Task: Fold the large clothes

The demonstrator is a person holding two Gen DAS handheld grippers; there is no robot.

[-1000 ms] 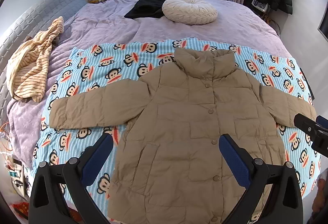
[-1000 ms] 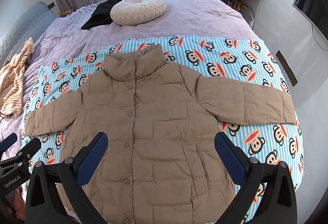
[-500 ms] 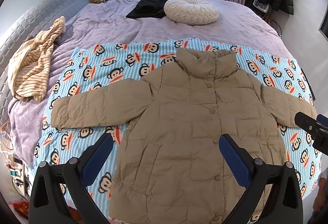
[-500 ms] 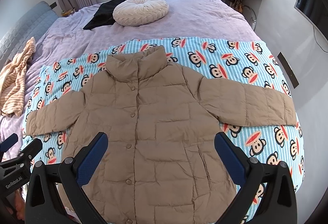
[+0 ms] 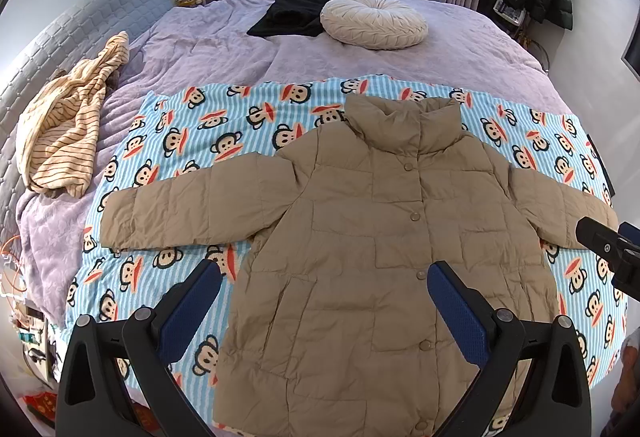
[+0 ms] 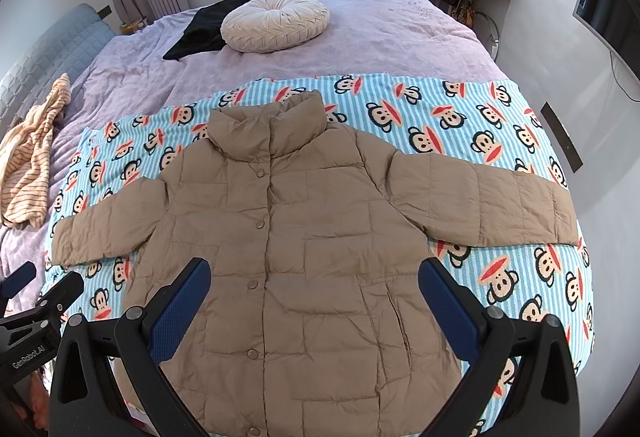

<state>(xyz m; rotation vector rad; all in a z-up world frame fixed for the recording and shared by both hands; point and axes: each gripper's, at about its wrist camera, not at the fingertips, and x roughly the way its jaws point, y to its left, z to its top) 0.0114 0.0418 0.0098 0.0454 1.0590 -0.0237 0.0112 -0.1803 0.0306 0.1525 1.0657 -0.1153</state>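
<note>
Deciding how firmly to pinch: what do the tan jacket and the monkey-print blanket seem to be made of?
The tan jacket looks like a padded, quilted shell, probably thin woven synthetic: stitched rectangular panels, fine crinkles, a matte finish. The monkey-print blanket looks like soft printed fleece or flannel, matte with a wavy edge; its fibre cannot be told.

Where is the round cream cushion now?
In both views the round cream cushion lies on the purple bed cover, far behind the jacket, beside a black garment.

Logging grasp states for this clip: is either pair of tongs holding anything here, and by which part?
Nothing is held. The left tongs and right tongs are both open above the spread tan jacket, clear of its fabric.
</note>
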